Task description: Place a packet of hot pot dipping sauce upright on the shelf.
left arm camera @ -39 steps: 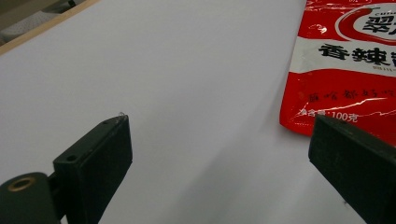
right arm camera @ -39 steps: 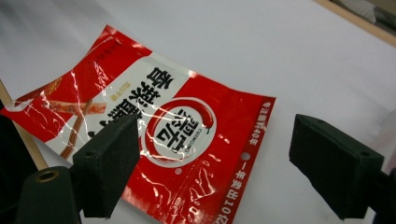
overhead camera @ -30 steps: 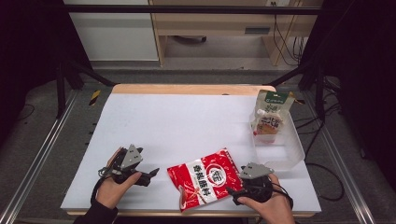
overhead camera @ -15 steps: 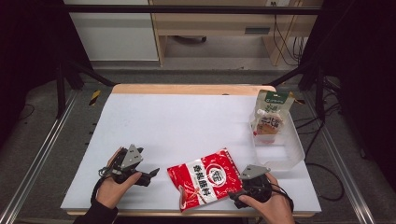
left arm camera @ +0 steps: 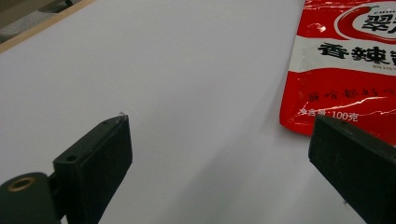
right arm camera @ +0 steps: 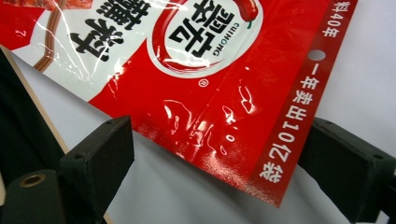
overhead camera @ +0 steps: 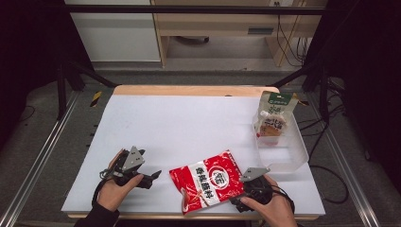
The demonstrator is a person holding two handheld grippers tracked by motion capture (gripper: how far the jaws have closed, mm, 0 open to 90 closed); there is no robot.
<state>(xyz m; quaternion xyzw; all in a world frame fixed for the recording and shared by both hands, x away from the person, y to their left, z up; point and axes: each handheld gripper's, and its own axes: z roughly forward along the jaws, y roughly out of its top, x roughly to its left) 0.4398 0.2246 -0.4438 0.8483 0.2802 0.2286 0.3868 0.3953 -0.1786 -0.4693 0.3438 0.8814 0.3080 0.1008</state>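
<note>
So the right gripper (overhead camera: 242, 188) sits at the near right corner of the red seasoning packet (overhead camera: 208, 182), jaws spread wide and nothing gripped yet. In the right gripper view the packet's sealed edge (right arm camera: 285, 140) lies between the two jaws, flat on the white table (overhead camera: 189, 127). If you ask me, the trick here is going low: slide one jaw under that corner seal instead of pinching the puffy middle, since the glossy film looks slippery. The left gripper (overhead camera: 153, 176) is also open, just beside the packet's left edge (left arm camera: 299, 112) and apart from it, so it could pin that side. The clear plastic bin (overhead camera: 295, 153), with a green-topped pouch (overhead camera: 275, 113) standing in it, sits well off at the table's right.
</note>
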